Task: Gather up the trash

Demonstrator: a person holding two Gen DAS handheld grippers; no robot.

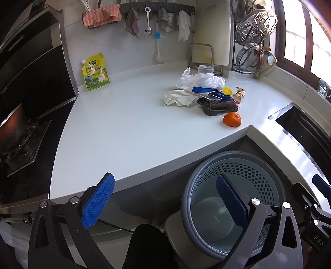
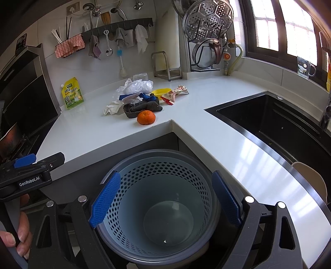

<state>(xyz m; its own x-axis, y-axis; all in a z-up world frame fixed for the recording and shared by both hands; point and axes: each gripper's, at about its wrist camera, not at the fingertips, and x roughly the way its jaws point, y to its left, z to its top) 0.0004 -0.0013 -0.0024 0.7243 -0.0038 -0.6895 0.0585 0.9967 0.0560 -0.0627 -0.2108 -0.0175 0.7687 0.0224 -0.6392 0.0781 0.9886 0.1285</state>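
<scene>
A pile of trash lies on the white counter: a clear plastic bag, crumpled white tissue, a dark rag, a yellow lid, a snack wrapper and an orange. The pile also shows in the right wrist view, with the orange nearest. A grey perforated bin stands below the counter's inner corner; it looks empty in the right wrist view. My left gripper is open at the counter's front edge. My right gripper is open above the bin.
A yellow-green pouch leans on the back wall. A black stove is at the left, a black sink at the right. Cloths and utensils hang on a wall rail. A dish rack stands in the corner.
</scene>
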